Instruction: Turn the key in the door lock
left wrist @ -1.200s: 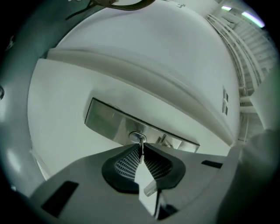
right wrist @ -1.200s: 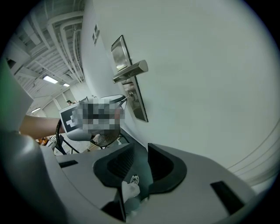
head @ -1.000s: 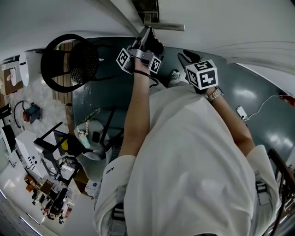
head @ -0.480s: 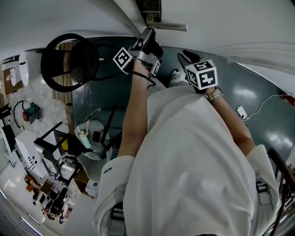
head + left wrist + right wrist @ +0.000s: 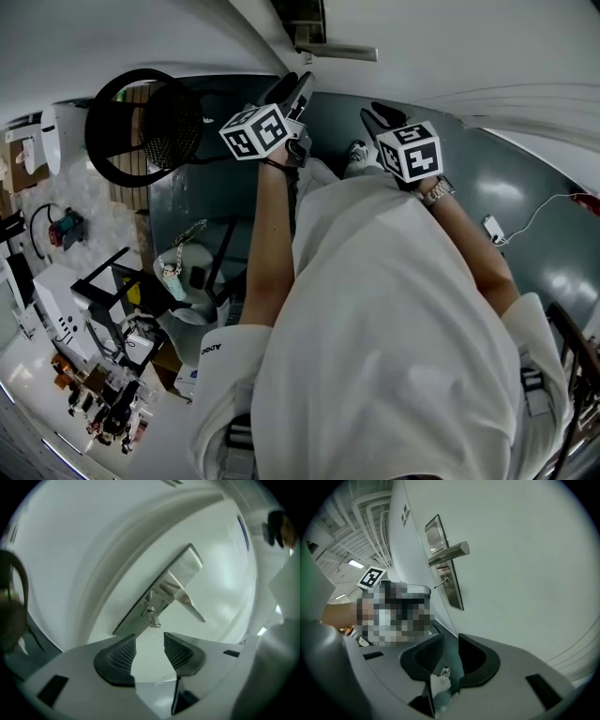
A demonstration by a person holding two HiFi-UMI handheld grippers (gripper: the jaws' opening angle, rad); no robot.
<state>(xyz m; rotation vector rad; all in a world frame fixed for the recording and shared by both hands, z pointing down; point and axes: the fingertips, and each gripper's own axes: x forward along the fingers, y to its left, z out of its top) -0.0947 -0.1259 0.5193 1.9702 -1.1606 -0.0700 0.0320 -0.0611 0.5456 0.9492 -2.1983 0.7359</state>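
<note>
At the bottom centre of the left gripper view, the left gripper (image 5: 150, 641) has its two ribbed pads (image 5: 123, 654) standing well apart. They have just been opening, and only bare white door shows in the gap between them. It holds nothing. In its own view the right gripper (image 5: 451, 641) sits low in the frame, also parted and clamping nothing, and it is well clear of the lock.

I judge this to be the release step: the left gripper has let go of the key. Whether the lock has been turned fully cannot be told from here. If another turn is needed, the open left gripper must be lined up with the flat head of the key, closed on it squarely and then rolled. If not, it only needs to draw straight back without knocking the handle.

The key (image 5: 151, 617) is just above the jaw gap, close ahead of the tips but not touching them. It is small, silvery and thin, and it sticks out of the keyhole with its head slanting toward the lower right. It sits in the lower part of a long metal lock plate (image 5: 131, 619). Beyond it, the lever handle (image 5: 183, 598) juts out at mid-frame, and the white door (image 5: 117, 550) fills the rest of the view.
</note>
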